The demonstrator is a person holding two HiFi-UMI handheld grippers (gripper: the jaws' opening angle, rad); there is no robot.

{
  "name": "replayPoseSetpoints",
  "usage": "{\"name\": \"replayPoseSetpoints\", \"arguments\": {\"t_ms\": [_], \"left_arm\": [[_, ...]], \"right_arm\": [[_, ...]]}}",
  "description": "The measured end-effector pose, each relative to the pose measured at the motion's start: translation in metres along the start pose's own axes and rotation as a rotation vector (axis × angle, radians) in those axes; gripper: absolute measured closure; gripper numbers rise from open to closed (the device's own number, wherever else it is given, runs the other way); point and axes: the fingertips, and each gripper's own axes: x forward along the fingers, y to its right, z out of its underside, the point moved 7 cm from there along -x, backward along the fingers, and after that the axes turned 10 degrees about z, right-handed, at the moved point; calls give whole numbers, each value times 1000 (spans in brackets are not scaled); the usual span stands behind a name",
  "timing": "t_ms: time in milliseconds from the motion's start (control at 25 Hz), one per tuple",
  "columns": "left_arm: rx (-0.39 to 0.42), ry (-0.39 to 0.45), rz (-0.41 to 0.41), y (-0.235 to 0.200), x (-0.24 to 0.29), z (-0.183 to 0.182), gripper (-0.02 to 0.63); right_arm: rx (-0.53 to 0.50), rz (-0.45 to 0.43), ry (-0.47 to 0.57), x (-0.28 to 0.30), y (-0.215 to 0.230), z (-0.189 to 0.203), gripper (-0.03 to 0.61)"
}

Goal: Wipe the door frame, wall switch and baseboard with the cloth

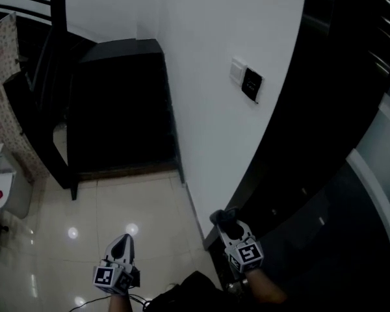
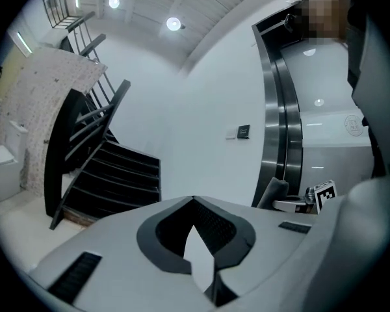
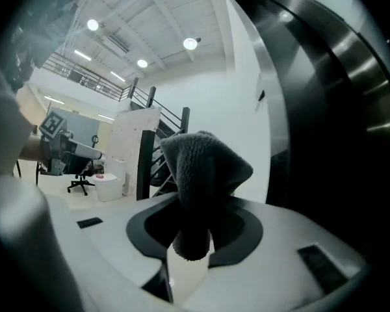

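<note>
The right gripper is clenched on a dark grey cloth. In the right gripper view the cloth is pinched between the two jaws and bunches up past their tips in a soft fold. The gripper is held low, with its tips close to where the white wall meets the dark door frame. I can't tell whether the cloth actually touches either one.

The door frame rises just to the right of that gripper and sweeps away above it. The wall switch sits on the wall well up ahead of the gripper, with a pale plate beside a dark one. The baseboard is a thin grey strip along the foot of the wall, just to the gripper's left.

The left gripper hangs over the glossy tiled floor, off to the left of the right one and apart from the wall. Its jaws are closed tip to tip on nothing, which is plain in the left gripper view. Beyond it stands a black staircase.
</note>
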Motion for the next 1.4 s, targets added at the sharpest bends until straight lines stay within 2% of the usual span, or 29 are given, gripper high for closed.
{"name": "replayPoseSetpoints", "arguments": {"t_ms": [160,320,480,640,800,920,1040,1120,1280,1400], "left_arm": [[43,26,-90,-44,-39,-28,620],[114,21,-261,-94,-86,-31,620],[87,61,-425,-126,-108,-41,621],[69,93,-494,-167,-90,-44,620],[92,116,-470,-219,-20,-61,620],[91,92,-448,-261,39,-76,620],[82,76,-426,-299,103,-95,621],[80,79,-391,-318,151,-105,620],[94,11,-234,-358,245,-91,620],[48,-25,-90,-389,319,-80,620]], "right_arm": [[36,-95,2,63,-56,-10,477],[68,-235,2,130,-112,-9,477],[47,-363,3,197,-152,-14,477],[30,-497,18,263,-202,-26,477],[61,-568,44,350,-227,-44,477],[84,-551,57,420,-209,-64,477],[114,-486,93,482,-165,-91,477],[91,-433,111,515,-133,-101,477],[67,-302,126,553,-83,-97,477],[71,-155,117,563,-45,-95,477]]}}
